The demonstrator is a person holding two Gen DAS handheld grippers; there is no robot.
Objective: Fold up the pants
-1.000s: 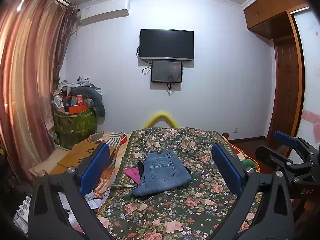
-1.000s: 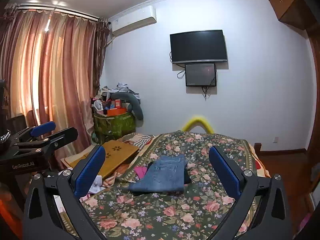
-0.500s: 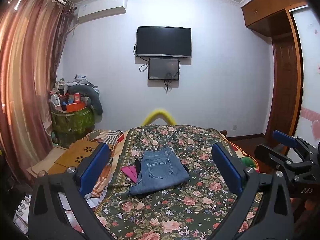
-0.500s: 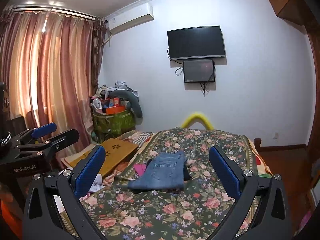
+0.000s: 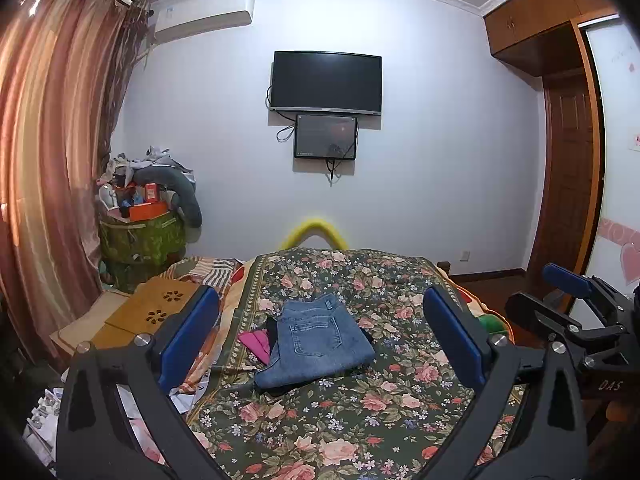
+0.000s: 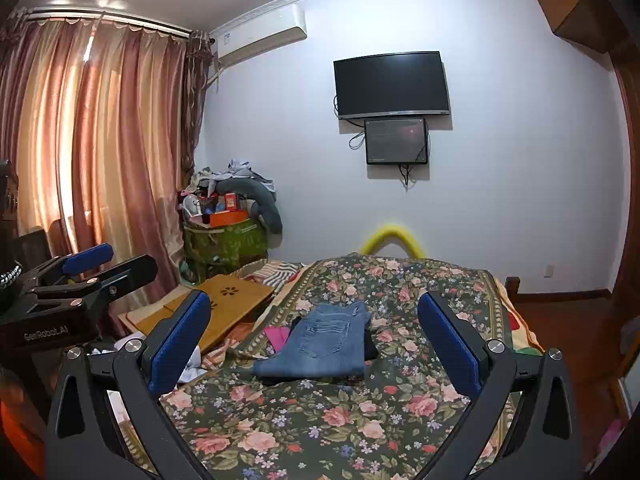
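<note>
Folded blue jeans (image 5: 318, 340) lie on the flowered bedspread (image 5: 360, 420), back pocket up, on top of a dark garment. They also show in the right wrist view (image 6: 324, 346). My left gripper (image 5: 320, 334) is open and empty, held above the near part of the bed, apart from the jeans. My right gripper (image 6: 316, 340) is open and empty, likewise held back from the jeans. The right gripper shows at the right edge of the left wrist view (image 5: 568, 304); the left gripper shows at the left edge of the right wrist view (image 6: 88, 268).
A pink cloth (image 5: 256, 340) lies left of the jeans. A wooden lap desk (image 5: 160, 312) sits at the bed's left side, with papers below it. A cluttered green bin (image 5: 140, 236) stands by the curtain. A wooden door (image 5: 568, 184) is at right.
Both cameras shifted slightly; the jeans appear a little higher and farther in the views. Both grippers stay open and empty.
</note>
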